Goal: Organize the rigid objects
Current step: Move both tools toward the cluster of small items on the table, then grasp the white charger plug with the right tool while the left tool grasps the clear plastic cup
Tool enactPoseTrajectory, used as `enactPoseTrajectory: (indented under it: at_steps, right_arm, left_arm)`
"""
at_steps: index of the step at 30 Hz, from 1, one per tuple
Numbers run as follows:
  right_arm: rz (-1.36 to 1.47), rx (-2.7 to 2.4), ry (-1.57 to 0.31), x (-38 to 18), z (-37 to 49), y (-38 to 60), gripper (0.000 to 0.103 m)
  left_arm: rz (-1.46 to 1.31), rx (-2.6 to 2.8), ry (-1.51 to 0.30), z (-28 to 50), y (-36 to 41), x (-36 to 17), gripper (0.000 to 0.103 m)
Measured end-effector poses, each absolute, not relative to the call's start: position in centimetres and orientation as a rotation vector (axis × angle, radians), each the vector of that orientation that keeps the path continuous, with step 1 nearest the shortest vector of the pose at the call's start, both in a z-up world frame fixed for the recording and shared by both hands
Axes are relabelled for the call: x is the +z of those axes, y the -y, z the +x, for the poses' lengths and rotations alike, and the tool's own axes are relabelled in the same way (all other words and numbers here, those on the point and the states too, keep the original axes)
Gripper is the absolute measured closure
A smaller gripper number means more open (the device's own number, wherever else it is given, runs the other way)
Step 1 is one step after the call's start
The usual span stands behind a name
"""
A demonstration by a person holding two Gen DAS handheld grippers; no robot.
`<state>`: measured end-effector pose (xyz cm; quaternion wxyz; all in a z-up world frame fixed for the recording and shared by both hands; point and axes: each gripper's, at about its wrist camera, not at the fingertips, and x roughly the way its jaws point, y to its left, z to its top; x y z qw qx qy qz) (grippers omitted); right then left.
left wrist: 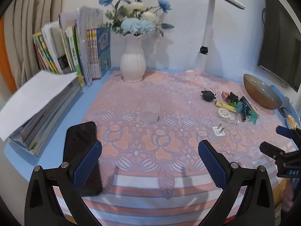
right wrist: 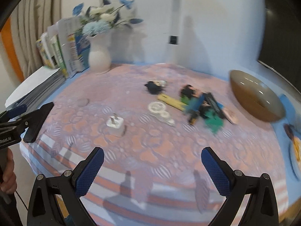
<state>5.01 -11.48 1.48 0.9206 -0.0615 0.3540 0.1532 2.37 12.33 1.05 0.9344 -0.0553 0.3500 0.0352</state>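
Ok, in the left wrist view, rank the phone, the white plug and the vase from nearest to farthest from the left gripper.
1. Phone, beside the left gripper's left finger.
2. White plug, ahead to the right.
3. Vase, at the back by the wall.

A black phone [left wrist: 80, 156] lies flat, screen up, at the near left of the counter. A white plug adapter [left wrist: 218, 132] sits prongs up near the middle right. Farther right, a loose pile holds a black figurine [left wrist: 207, 95], a yellow tube [left wrist: 224, 106], a clear tape dispenser [left wrist: 226, 114] and mixed pens and green pieces [left wrist: 246, 111], beside a tilted brown bowl [left wrist: 261, 92].
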Motion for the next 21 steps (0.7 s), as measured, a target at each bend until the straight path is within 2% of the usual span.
enactPoseTrajectory:
  at_steps: [3,5,7,9,11,12,13,18,21]
  right_arm:
    - [-0.158,0.368,-0.779,1.2,7.1,10.5,0.000]
    - [-0.152,0.404,-0.809,0.8,8.1,10.1,0.007]
    - [-0.114,0.457,-0.838,0.3,8.6,9.6,0.010]
    - [-0.076,0.513,-0.898,-1.0,9.4,8.6,0.017]
    - [-0.079,0.524,-0.943,-2.4,10.1,7.0,0.029]
    - [-0.082,0.524,-0.954,-2.8,10.3,6.4,0.033]
    - [-0.083,0.528,-0.967,-3.3,10.6,5.9,0.037]
    - [-0.128,0.474,-0.987,-4.9,12.2,3.6,0.038]
    - [-0.153,0.466,-0.982,-5.3,12.8,2.5,0.038]
  left_arm:
    - [-0.111,0.066,-0.745,4.1,-12.6,0.4,0.001]
    - [-0.134,0.048,-0.760,5.6,-13.0,-0.2,0.003]
    - [-0.168,0.040,-0.789,7.5,-13.4,-0.7,0.015]
    - [-0.179,0.056,-0.829,9.7,-13.5,-1.3,0.022]
    - [-0.178,0.063,-0.839,11.4,-13.3,-2.1,0.023]
    - [-0.179,0.056,-0.849,12.2,-13.1,-2.6,0.031]
    - [-0.179,0.054,-0.858,12.6,-12.9,-3.0,0.034]
    - [-0.191,0.069,-0.893,14.3,-13.2,-4.7,0.034]
    - [-0.183,0.064,-0.899,15.1,-13.4,-4.8,0.045]
